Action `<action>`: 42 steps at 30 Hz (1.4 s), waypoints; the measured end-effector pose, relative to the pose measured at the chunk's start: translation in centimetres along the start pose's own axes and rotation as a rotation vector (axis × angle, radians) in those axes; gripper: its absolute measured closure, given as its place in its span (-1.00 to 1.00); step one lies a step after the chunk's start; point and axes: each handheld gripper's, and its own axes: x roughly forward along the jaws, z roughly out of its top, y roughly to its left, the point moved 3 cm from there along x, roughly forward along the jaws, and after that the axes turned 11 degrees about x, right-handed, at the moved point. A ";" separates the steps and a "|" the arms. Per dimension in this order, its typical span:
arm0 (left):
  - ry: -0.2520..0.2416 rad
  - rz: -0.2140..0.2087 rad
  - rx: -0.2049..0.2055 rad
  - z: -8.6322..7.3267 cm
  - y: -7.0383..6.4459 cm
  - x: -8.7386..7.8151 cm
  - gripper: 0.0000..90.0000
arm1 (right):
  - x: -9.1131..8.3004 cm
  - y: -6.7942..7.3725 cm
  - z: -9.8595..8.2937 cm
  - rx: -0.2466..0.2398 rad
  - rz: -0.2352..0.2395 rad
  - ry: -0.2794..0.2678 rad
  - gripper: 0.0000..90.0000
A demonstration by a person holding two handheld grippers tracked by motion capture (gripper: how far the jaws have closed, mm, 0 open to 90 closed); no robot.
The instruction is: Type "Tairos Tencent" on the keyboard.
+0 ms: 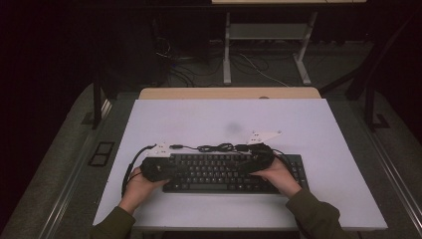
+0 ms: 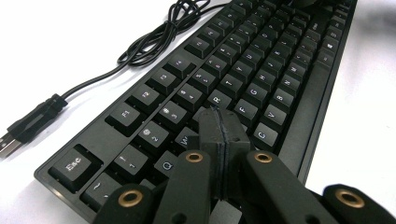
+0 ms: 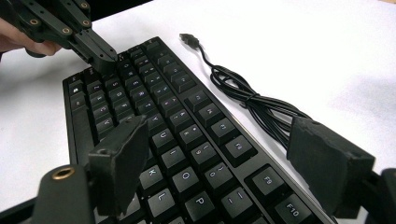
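High view: a black keyboard (image 1: 229, 173) lies at the lower centre of the frame on the white desk (image 1: 308, 129), with its loosely coiled cable (image 1: 216, 147) and plug along its far edge. A person's hands enter from the bottom edge, each holding a tool: the left tool (image 1: 171, 167) at the keyboard's left end, the right tool (image 1: 254, 160) right of centre over the keys. Left gripper view: the left tool (image 2: 219, 122) has its jaws pressed flat together with nothing between them, the joined tip resting on or just above the keys near W and R at the lower centre of the frame; contact cannot be confirmed. The keyboard (image 2: 243, 70) runs toward the upper right, the cable (image 2: 154, 39) and plug (image 2: 28, 126) lying beside it at the left. Right gripper view: the right tool (image 3: 224, 156) is spread wide and holds nothing, its pads hanging over the keys around U, I and O at lower centre; the keyboard (image 3: 163, 121) runs toward the upper left, where the left tool (image 3: 105, 58) meets the keys. The work in hand appears to be pressing keys with the closed tip. Likely faults: the blunt joined tip may straddle two keys and press both; an oblique push may slide the unrestrained keyboard on the smooth desk; the open right pads may brush keys unintentionally; a trailing tool lead may snag the coiled cable.
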 end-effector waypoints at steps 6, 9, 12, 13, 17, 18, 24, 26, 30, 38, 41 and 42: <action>0.021 -0.011 0.008 0.0 -0.3 0.7 0.99 | 0.0 0.0 0.0 -0.001 0.002 0.002 -0.54; 0.035 -0.015 0.012 -0.1 -0.3 0.8 0.99 | 0.0 0.0 0.0 -0.001 0.002 0.001 -0.54; 0.036 -0.015 0.012 -0.1 -0.3 0.9 0.99 | 0.0 0.0 0.0 -0.002 0.002 0.001 -0.54; 0.036 -0.015 0.012 -0.1 -0.3 0.9 0.99 | 0.0 0.0 0.0 0.000 0.002 0.002 -0.54; 0.037 -0.019 0.009 -0.1 -0.3 0.9 0.99 | 0.0 0.0 0.0 -0.001 0.002 0.004 -0.54; 0.036 -0.019 0.006 -0.1 -0.3 0.9 0.99 | 0.0 0.0 0.0 -0.001 0.001 0.004 -0.54; 0.050 -0.024 0.007 -0.3 -0.2 1.0 0.99 | 0.0 0.0 0.0 -0.003 0.002 0.003 -0.54; 0.052 -0.021 0.009 -0.2 -0.3 1.0 0.99 | 0.0 0.0 0.0 -0.001 0.001 0.003 -0.54; 0.053 -0.019 0.010 -0.2 -0.3 1.0 0.99 | 0.0 0.0 0.0 0.000 0.001 0.003 -0.54; 0.048 -0.007 0.013 0.0 -0.3 0.8 0.99 | 0.0 0.0 0.0 0.001 0.001 0.000 -0.54; 0.036 -0.006 0.013 0.1 -0.3 0.6 0.99 | 0.0 0.0 0.0 0.002 0.001 -0.001 -0.54; 0.031 -0.005 0.012 0.2 -0.4 0.5 0.99 | 0.0 0.0 0.0 0.002 0.001 -0.001 -0.54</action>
